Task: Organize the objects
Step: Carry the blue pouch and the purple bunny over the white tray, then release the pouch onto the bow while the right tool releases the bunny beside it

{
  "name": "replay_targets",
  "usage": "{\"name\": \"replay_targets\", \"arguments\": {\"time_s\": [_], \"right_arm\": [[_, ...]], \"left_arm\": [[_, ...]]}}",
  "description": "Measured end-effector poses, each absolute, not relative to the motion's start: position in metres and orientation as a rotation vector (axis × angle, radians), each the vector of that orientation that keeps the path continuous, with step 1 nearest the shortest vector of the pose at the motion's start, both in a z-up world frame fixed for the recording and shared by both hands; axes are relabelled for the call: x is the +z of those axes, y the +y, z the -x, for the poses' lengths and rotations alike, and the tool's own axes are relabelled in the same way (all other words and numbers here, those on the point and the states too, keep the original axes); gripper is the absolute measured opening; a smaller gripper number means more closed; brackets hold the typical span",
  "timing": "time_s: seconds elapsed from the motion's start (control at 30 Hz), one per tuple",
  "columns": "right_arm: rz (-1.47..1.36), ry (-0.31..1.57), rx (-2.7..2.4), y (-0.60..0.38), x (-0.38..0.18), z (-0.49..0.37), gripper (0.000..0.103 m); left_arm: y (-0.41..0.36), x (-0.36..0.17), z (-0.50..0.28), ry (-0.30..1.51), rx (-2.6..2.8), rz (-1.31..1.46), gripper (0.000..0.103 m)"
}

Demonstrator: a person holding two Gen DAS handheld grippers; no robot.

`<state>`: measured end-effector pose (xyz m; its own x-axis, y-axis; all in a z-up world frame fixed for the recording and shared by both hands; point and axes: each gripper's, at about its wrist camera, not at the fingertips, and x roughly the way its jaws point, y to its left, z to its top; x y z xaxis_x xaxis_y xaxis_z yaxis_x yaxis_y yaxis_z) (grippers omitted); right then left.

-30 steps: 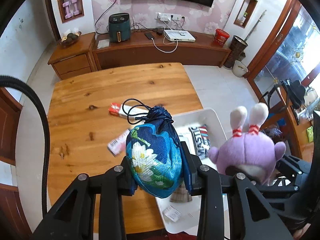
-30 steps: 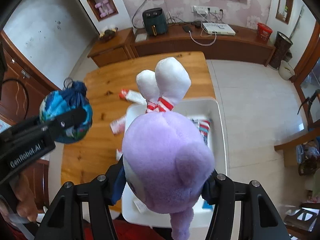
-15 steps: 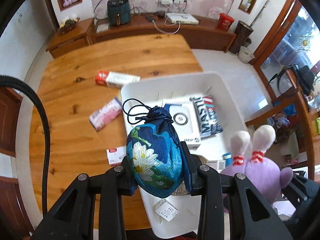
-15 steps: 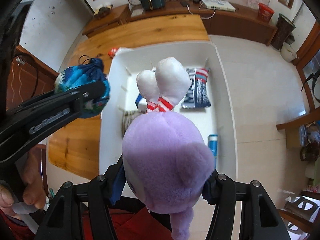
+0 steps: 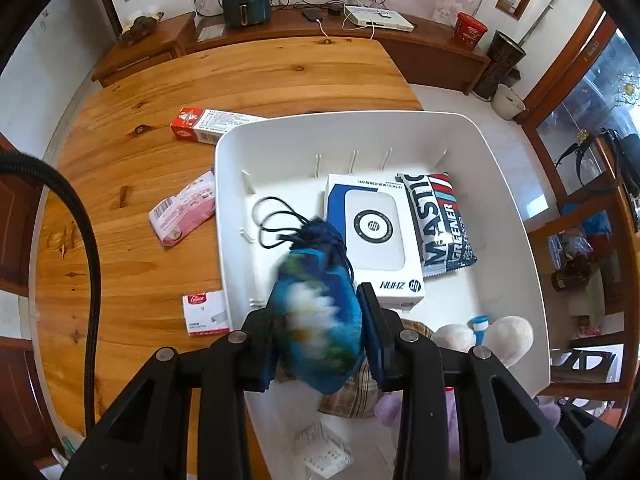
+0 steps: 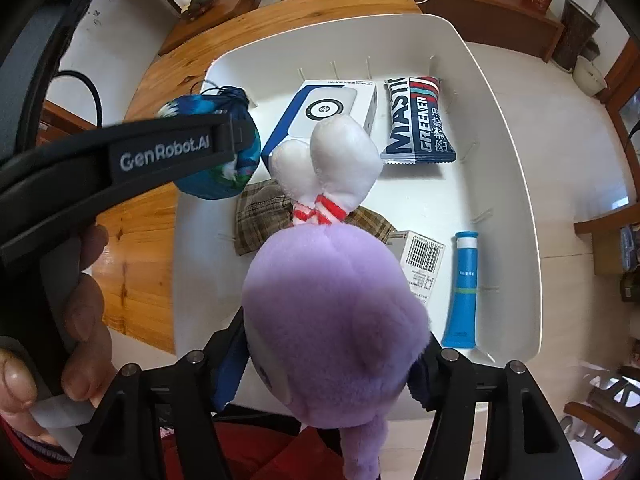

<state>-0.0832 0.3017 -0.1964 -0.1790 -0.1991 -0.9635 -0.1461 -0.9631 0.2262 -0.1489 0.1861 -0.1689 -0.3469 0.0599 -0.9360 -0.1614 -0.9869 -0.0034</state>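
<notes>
My left gripper (image 5: pixel 320 340) is shut on a blue flowered drawstring pouch (image 5: pixel 318 320) and holds it above the left side of the white bin (image 5: pixel 512 208); the pouch also shows in the right wrist view (image 6: pixel 216 168). My right gripper (image 6: pixel 328 364) is shut on a purple plush toy with white ears (image 6: pixel 332 312), above the bin's near end (image 6: pixel 500 152). The toy's ears show in the left wrist view (image 5: pixel 512 332).
In the bin lie a white HP box (image 5: pixel 374 236), a dark snack bag (image 5: pixel 440 224), a plaid cloth (image 6: pixel 260 212), a blue tube (image 6: pixel 462 292) and a barcoded box (image 6: pixel 424 264). On the wooden table (image 5: pixel 160 92) lie a red-white box (image 5: pixel 212 124), a pink packet (image 5: pixel 184 212) and a small card (image 5: pixel 204 314).
Both grippers moved forward and down over the white bin with their loads. The bin now fills both views. The pouch is motion-blurred.
</notes>
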Motion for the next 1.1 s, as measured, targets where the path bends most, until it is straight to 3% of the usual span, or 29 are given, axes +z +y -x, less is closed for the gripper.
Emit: {"name": "replay_targets", "arguments": {"time_s": [0.17, 0.23, 0.3, 0.37, 1.1], "right_arm": [[-1.973, -0.375, -2.383, 0.300, -0.198, 0.080, 0.070], [-1.956, -0.362, -2.394, 0.299, -0.196, 0.080, 0.071], [-1.932, -0.357, -2.410, 0.299, -0.191, 0.079, 0.074], [-1.910, -0.349, -2.433, 0.299, -0.187, 0.078, 0.075], [-1.734, -0.234, -2.535, 0.267, -0.112, 0.086, 0.075]], "left_arm": [[0.188, -0.165, 0.147, 0.187, 2.524, 1.670, 0.039], [0.187, -0.161, 0.146, 0.209, 2.547, 1.647, 0.045], [0.184, -0.157, 0.146, 0.205, 2.562, 1.630, 0.068], [0.181, -0.153, 0.145, 0.182, 2.570, 1.621, 0.075], [0.113, -0.072, 0.129, 0.135, 2.693, 1.542, 0.078]]}}
